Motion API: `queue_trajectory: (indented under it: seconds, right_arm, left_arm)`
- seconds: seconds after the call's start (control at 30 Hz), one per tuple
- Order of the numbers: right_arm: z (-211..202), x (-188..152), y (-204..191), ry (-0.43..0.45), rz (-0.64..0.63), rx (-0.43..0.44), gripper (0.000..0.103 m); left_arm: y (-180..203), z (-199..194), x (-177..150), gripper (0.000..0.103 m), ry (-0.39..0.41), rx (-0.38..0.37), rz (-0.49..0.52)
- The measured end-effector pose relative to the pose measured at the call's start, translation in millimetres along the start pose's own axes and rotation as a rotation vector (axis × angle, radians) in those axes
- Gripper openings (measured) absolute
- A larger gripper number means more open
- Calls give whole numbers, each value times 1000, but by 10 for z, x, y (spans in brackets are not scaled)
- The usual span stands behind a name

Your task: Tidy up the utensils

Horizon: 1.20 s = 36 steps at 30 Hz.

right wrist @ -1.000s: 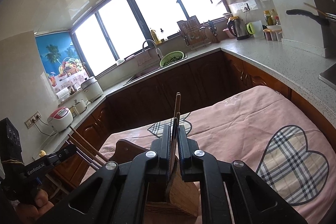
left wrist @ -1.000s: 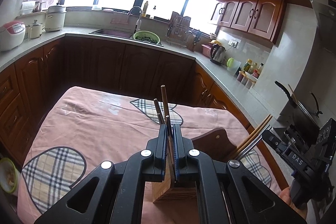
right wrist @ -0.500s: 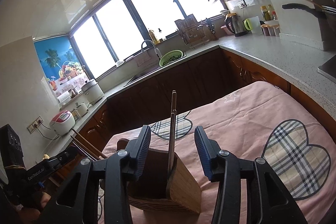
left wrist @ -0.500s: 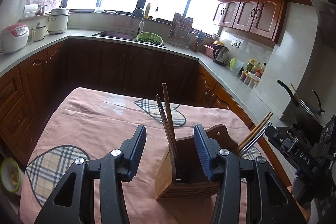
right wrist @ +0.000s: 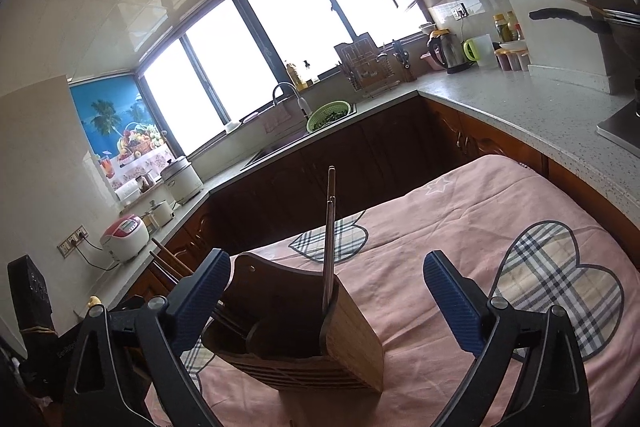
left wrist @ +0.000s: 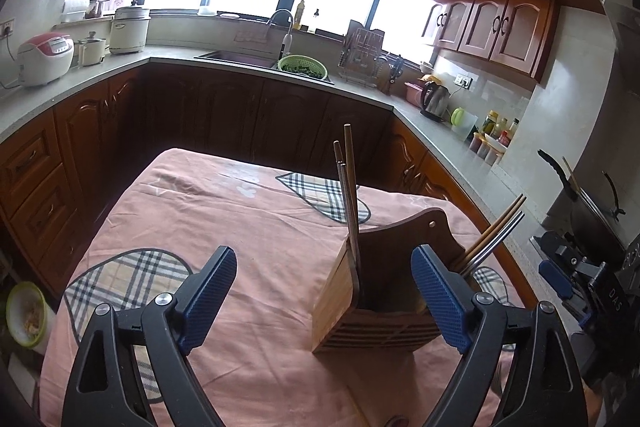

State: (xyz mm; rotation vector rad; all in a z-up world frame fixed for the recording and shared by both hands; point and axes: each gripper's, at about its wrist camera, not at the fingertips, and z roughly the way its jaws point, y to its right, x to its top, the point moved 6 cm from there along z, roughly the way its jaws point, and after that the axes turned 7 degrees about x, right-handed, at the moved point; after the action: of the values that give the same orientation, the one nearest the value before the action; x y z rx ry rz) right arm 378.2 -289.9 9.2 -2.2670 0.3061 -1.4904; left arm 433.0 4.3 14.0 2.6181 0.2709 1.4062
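The counter (left wrist: 248, 227), draped in a pink cloth with plaid hearts, fills the lower view, and on it stands the landmark: a wooden utensil holder (left wrist: 384, 291), upright.

Left hand-held gripper (left wrist: 324, 295) next: its jaws have just been opening and now stand wide apart, the blue pads (left wrist: 208, 295) clear of everything. The holder sits between them, closer to the right-side pad, untouched (at least, no contact shows). In the right wrist view the right hand-held gripper (right wrist: 326, 303) has likewise just been opening, jaws spread wide, with the holder (right wrist: 296, 331) between its pads, nearer the left-side one, and nothing clamped.

Now the small stuff. A bundle of chopsticks (left wrist: 349, 195) stands in the near compartment of the holder, by its pale bamboo end, leaning only a little and poking well above the rim. A second bundle, wooden and metal chopsticks (left wrist: 494, 235), slants out of the far-right side of the holder toward the other gripper. From the right wrist camera the first bundle (right wrist: 329, 239) rises nearly straight up from that bamboo end.
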Motion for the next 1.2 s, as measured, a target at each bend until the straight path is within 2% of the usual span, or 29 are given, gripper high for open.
queue_trajectory:
  seconds: [0.23, 0.57, 0.83, 1.2]
  right_arm:
    - [-149, -66, -46, -8, 5, 8, 100]
    - [-465, -321, -138, -38, 5, 17, 100]
    - [-780, -570, -180, -51, 23, 20, 101]
    - [-1261, -927, -456, -59, -125, 6, 102]
  left_arm:
    - [-69, -194, -55, 91, -9, 0, 3]
    - [-235, -650, -362, 93, -46, -10, -44]
    - [-265, -1082, -612, 93, -30, 9, -15]
    - [-308, -1632, -967, 94, 24, 44, 27]
